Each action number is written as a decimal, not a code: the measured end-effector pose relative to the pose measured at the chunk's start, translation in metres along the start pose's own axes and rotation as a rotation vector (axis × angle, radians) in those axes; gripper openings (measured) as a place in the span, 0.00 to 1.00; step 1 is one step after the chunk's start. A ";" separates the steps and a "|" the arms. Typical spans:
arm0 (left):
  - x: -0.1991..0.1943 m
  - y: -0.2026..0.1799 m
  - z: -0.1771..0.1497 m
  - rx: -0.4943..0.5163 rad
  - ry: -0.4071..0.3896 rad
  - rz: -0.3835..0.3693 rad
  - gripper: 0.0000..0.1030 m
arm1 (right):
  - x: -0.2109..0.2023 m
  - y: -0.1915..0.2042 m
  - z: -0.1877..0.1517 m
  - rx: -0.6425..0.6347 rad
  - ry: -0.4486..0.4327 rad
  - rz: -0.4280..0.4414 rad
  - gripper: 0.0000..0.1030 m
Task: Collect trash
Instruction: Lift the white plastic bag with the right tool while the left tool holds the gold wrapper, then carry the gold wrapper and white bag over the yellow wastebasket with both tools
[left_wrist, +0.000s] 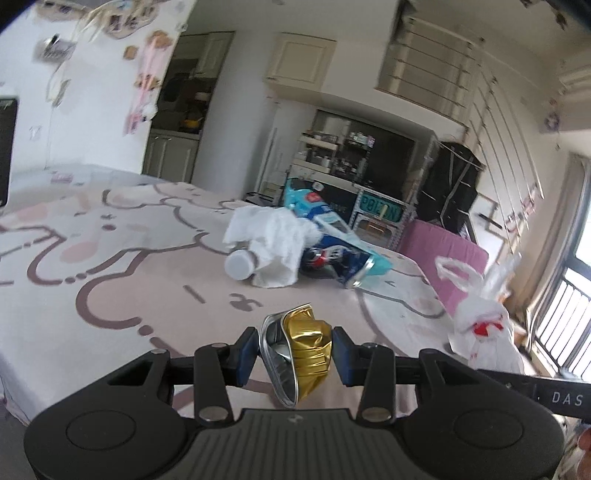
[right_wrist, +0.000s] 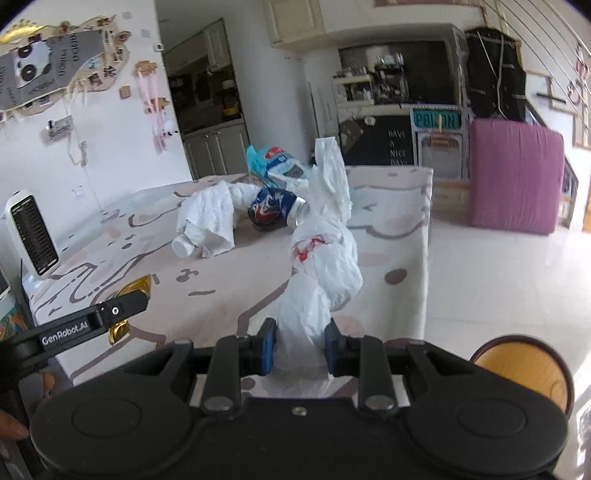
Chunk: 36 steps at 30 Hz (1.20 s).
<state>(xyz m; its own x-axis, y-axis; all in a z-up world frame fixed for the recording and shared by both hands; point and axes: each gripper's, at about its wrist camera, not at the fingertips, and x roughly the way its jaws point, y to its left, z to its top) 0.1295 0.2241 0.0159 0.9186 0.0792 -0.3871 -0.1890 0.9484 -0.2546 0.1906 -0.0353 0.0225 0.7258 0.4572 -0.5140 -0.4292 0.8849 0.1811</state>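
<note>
My left gripper (left_wrist: 294, 350) is shut on a crushed gold can (left_wrist: 299, 350), held above the cartoon-print table cover (left_wrist: 110, 258). Between the blue pads of my right gripper (right_wrist: 300, 350) sits the bunched neck of a white plastic bag (right_wrist: 321, 258), which it is shut on; the bag stands up from the jaws and also shows at the right of the left wrist view (left_wrist: 480, 332). Farther back on the table lie a white bottle (left_wrist: 242, 264) under crumpled white tissue (left_wrist: 273, 240), a crushed blue can (left_wrist: 340, 264) and a blue-white wrapper (left_wrist: 314, 206).
A white heater (right_wrist: 31, 232) stands at the table's left edge. A pink padded block (right_wrist: 517, 177) leans by the far shelves. A round orange stool top (right_wrist: 524, 369) sits on the tiled floor at lower right. The left gripper's arm (right_wrist: 74, 328) crosses the right wrist view at left.
</note>
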 end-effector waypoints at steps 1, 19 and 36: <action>-0.003 -0.005 0.001 0.013 0.000 -0.003 0.43 | -0.005 -0.001 0.000 -0.012 -0.009 -0.003 0.27; -0.037 -0.106 0.012 0.161 -0.047 -0.083 0.43 | -0.090 -0.066 0.003 -0.015 -0.127 -0.102 0.27; -0.002 -0.215 -0.006 0.276 -0.010 -0.240 0.43 | -0.132 -0.169 -0.016 0.078 -0.137 -0.267 0.27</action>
<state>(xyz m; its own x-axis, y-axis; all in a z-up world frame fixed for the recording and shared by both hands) 0.1663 0.0183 0.0655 0.9289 -0.1539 -0.3368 0.1317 0.9874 -0.0879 0.1587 -0.2462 0.0468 0.8754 0.2104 -0.4352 -0.1748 0.9772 0.1208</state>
